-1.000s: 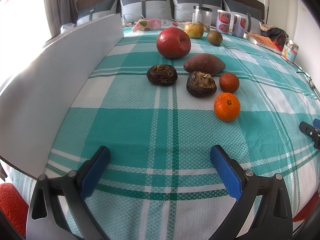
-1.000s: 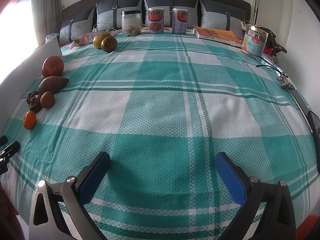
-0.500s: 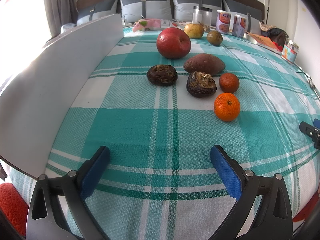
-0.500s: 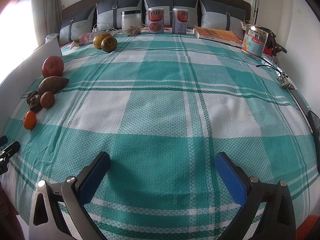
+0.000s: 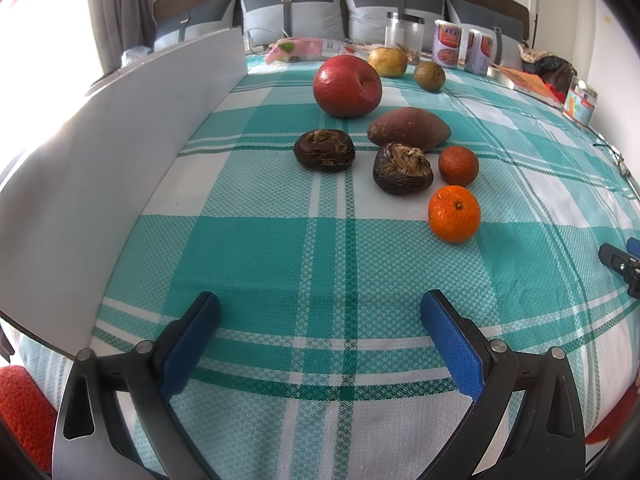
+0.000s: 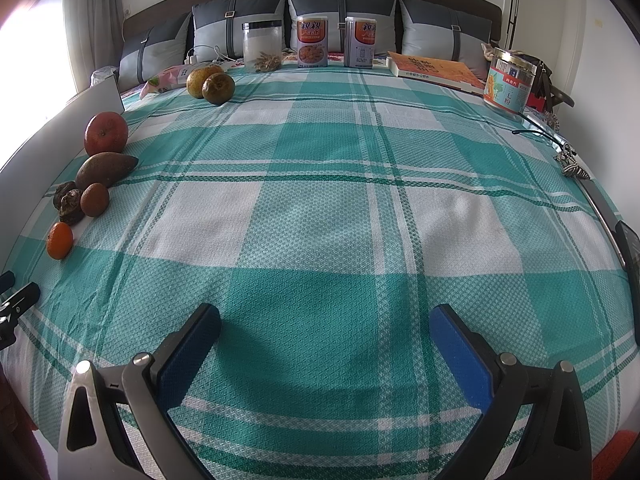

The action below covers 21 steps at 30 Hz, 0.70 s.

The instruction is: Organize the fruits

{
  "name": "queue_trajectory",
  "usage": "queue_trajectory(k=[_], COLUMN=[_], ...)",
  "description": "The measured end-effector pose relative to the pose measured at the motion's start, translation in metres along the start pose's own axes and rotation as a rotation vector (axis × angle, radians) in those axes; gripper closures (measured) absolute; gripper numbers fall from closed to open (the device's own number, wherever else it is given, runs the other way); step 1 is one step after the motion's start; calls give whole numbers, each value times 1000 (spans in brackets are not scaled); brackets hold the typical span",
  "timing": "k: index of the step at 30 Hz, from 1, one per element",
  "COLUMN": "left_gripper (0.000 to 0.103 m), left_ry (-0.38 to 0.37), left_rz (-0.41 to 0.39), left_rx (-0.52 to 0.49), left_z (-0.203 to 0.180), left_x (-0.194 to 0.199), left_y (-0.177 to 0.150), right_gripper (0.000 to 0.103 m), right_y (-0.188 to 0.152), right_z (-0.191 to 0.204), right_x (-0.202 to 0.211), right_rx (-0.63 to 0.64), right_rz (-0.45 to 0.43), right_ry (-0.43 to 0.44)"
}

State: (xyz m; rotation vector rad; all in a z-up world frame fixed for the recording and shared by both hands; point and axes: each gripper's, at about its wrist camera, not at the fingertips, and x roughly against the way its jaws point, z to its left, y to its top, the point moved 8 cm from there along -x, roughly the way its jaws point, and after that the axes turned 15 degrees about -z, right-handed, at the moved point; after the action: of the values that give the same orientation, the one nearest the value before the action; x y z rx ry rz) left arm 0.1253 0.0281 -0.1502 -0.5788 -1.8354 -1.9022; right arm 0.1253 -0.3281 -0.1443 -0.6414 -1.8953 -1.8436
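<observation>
The left gripper has its fingers spread wide and empty above the bed; the nearest orange lies at one o'clock, well apart. The right gripper gapes too, with the fruits at ten o'clock.

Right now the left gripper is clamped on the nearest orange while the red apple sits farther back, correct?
Not quite. The left wrist view shows the left gripper open and empty, short of the nearest orange. The red apple does sit farther back.
</observation>
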Motion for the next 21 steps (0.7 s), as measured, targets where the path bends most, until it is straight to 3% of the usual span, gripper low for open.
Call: queue_trajectory(k=[18,21], left_gripper=[2,2], left_ry=[-2,-41], left_rz=[1,40], left_rx=[1,10], left_z=[0,1], left_x=[-1,-3], left_y=[0,1], right_gripper=[0,0], right_y=[0,0], right_z=[0,0], right_x=[-1,-1], right_rx=[0,0], right_rz=[0,0], right_ry=[0,0])
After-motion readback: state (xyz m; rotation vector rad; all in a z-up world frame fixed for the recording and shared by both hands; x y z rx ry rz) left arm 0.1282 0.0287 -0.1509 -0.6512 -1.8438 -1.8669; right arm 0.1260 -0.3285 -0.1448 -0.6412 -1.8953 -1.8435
